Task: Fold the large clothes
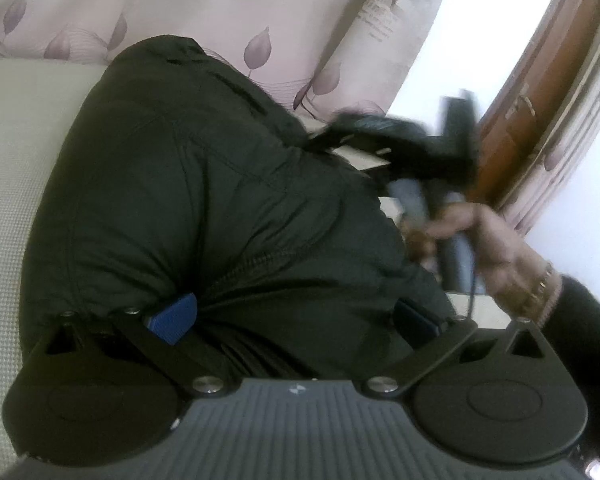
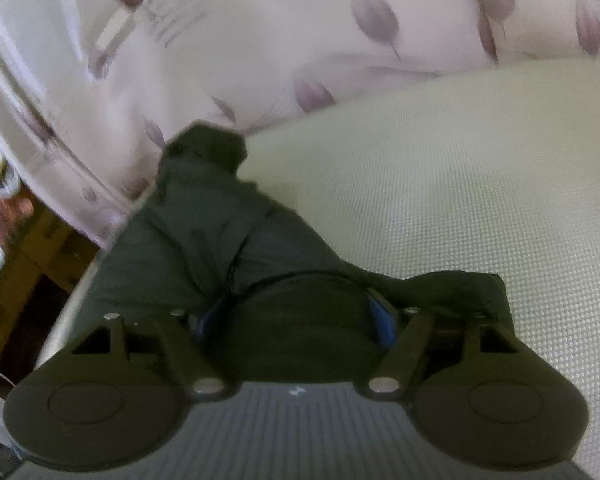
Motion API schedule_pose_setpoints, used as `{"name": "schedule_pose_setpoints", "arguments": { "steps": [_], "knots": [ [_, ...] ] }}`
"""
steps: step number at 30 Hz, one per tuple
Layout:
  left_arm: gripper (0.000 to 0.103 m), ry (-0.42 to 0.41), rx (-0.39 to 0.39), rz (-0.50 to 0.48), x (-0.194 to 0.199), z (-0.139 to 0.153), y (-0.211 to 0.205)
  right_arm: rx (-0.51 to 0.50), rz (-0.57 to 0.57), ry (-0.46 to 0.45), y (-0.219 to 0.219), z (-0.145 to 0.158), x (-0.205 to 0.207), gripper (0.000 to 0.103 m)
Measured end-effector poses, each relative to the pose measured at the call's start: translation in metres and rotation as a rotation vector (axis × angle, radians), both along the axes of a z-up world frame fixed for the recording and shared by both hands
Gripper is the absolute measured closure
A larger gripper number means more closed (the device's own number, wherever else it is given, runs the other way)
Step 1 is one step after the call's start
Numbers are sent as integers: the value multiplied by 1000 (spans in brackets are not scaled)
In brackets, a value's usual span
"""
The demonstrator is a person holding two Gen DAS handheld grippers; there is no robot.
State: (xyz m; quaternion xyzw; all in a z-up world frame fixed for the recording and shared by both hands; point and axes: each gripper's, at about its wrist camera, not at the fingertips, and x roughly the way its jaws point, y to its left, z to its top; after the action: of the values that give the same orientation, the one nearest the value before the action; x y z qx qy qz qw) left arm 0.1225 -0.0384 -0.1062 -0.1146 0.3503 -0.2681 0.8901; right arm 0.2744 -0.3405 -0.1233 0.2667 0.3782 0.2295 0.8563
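My right gripper [image 2: 295,324] clamps a thick fold of the dark padded jacket [image 1: 203,200], which lies on the cream mattress [image 2: 460,200] toward twelve o'clock. My left gripper [image 1: 291,320] pins bunched jacket too. I'd carry the fold across flat, keeping both pinches firm.

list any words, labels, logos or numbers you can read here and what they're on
No text can be read in full.
Pink leaf-print cloth: dark printed lines in the left wrist view, too blurred and small to read.
Same cloth in the right wrist view: print too blurred to read.
Left gripper body: a small white mark, a symbol, no letters.
Right gripper body: the same small white mark.
Dark jacket: no label visible.
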Motion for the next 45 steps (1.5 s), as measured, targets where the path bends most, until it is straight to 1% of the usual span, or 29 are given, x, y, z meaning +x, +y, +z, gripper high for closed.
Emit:
{"name": "schedule_pose_setpoints", "arguments": {
  "steps": [1,2,4,7,10,14,15,16,17,18,19,21,22,24,25,26,29,30,31,33,34,35,36,37,39,41,43,44,45],
  "knots": [
    [0,-1,-1,0,0,0,1,71,-48,-25,-17,8,-11,29],
    [0,-8,0,-4,-1,0,1,114,-70,-43,-29,14,-21,29],
    [0,-30,3,-13,-5,0,2,146,-67,-54,-51,24,-44,28],
    [0,-55,-8,-13,-12,0,2,124,-35,-70,-65,32,-79,27],
    [0,-72,6,-13,-18,1,1,97,-28,-55,-66,27,-95,25],
    [0,-69,13,1,-22,3,-1,53,-9,-11,-46,12,-89,25],
    [0,-67,13,3,-23,4,-2,48,-2,-17,-38,9,-88,25],
    [0,-64,13,7,-24,4,-2,40,0,-37,-29,9,-87,28],
    [0,-63,12,9,-24,5,-2,31,14,-58,-23,10,-88,37],
    [0,-63,14,12,-25,5,-2,12,29,-77,-13,12,-86,75],
    [0,-62,19,14,-27,4,-1,-24,26,-103,-5,17,-88,84],
    [0,-54,24,15,-28,6,-2,-118,31,-207,3,36,-101,93],
    [0,-49,19,15,-29,7,-2,-123,11,-260,-2,47,-110,95],
    [0,-40,7,14,-29,8,-2,-152,-32,-308,-14,57,-125,97],
    [0,-39,6,18,-29,8,-2,-184,-61,-313,-20,56,-132,101],
    [0,-40,7,24,-29,8,-2,-200,-84,-296,-26,50,-136,103],
    [0,-43,5,21,-28,5,-1,-154,-114,-168,-44,12,-141,103],
    [0,-45,7,17,-28,5,0,-94,-122,-150,-51,4,-145,102],
    [0,-45,7,15,-27,4,0,-13,-152,-145,-61,1,-148,102],
    [0,-45,5,15,-28,5,1,158,-254,-110,-88,-3,-154,99],
    [0,-43,7,14,-28,5,1,229,-289,-87,-99,-4,-154,88],
    [0,-43,9,14,-28,5,1,254,-307,-76,-105,-3,-153,75],
    [0,-44,9,14,-28,5,0,252,-314,-79,-107,-2,-153,35],
    [0,-44,9,14,-28,4,0,225,-305,-85,-105,-1,-150,7],
    [0,-49,7,13,-29,4,0,199,-278,-68,-93,-3,-141,5],
    [0,-52,6,12,-30,3,2,202,-234,-69,-78,-2,-130,5],
    [0,-52,4,16,-31,2,1,163,-191,-56,-56,-2,-120,5],
    [0,-51,3,17,-31,2,1,156,-178,-64,-47,-2,-118,7],
    [0,-51,3,17,-31,2,1,134,-164,-99,-34,2,-118,17]
  ]
}}
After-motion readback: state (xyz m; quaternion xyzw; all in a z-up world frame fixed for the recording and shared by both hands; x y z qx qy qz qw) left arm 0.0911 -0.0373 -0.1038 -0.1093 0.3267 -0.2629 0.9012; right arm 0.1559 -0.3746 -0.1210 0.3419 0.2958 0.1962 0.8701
